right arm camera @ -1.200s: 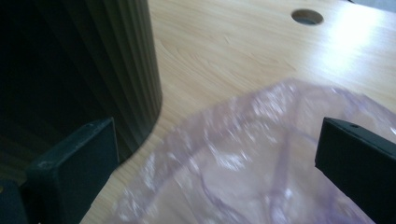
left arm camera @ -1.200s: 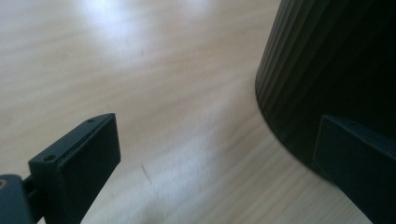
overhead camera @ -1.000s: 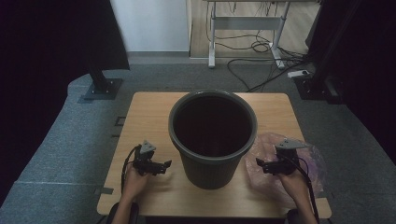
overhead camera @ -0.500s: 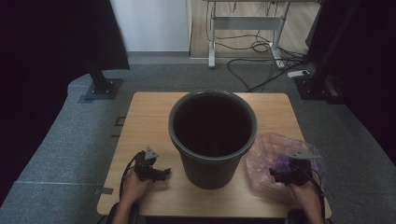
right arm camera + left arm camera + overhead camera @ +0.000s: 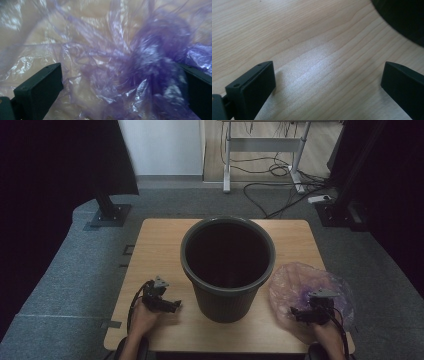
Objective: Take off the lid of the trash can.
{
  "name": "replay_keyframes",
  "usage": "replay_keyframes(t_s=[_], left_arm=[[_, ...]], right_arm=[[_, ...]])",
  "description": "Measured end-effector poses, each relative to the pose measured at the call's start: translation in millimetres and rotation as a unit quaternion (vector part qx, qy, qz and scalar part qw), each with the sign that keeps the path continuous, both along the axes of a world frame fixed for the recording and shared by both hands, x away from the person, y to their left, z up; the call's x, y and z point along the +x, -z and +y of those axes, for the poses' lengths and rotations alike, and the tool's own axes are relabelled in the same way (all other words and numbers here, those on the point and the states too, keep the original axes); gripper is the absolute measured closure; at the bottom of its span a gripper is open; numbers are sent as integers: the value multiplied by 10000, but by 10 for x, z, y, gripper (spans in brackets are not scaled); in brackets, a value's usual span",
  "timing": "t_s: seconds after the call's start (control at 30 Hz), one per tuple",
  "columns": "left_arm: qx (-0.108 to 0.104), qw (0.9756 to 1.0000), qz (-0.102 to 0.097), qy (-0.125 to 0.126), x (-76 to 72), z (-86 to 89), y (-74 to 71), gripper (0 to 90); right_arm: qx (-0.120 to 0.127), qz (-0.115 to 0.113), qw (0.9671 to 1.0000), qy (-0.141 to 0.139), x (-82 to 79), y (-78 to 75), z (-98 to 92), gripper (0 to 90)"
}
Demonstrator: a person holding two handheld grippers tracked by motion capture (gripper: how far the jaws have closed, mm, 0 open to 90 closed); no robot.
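Drawn back toward the near bench edge since a second ago, both grippers, the right one off the bag's middle to its near side. Right gripper [image 5: 120, 82] jaws spread wide, nothing clamped, crumpled purple bag [image 5: 140, 65] bunched between and beyond them; touching film or just above it, cannot tell. Right jaw half veiled by purple folds, tip hard to make out. Seen from high up, right gripper [image 5: 312, 312] low over the bag [image 5: 300, 282], which lies on the bench just right of the bin [image 5: 227, 265], its far edge near the bin's wall. Left gripper [image 5: 328, 82] jaws also wide apart, holding nothing, bare wood of the bench [image 5: 312, 37] between them; bin's dark base cut off at the upper right corner. From above, left gripper [image 5: 160, 297] just left of the bin, apart from it. Bin's inside black, contents not discernible.
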State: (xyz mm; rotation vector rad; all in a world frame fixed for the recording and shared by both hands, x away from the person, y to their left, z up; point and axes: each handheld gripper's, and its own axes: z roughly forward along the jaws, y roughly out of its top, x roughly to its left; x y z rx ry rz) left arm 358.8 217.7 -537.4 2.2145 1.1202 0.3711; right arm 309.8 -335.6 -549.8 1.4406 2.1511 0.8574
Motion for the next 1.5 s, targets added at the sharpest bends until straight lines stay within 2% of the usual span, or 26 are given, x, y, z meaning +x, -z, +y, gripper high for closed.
replay_keyframes(t_s=[0.1,0.27,0.57,0.67,1.17,1.4,1.5], left_arm=[[-54,10000,3,-5,17,20,-91,0],[65,10000,-43,40,54,46,-328,0],[-117,9999,-114,49,137,108,-806,11],[-9,9999,-117,62,172,112,-940,15],[84,9994,129,312,386,68,-1656,16],[230,9988,281,327,478,49,-1883,15],[318,9980,425,336,523,30,-1966,14]], right_arm=[[60,-45,10000,3,-10,54,-2,0],[88,-150,9998,4,-29,74,-7,0],[89,-151,9998,1,-29,74,-7,0],[88,-153,9998,0,-29,74,-7,0],[82,-156,9998,-7,-29,75,-8,0],[84,-156,9998,-28,-29,75,-6,0],[83,-154,9998,-35,-29,75,-6,0]])
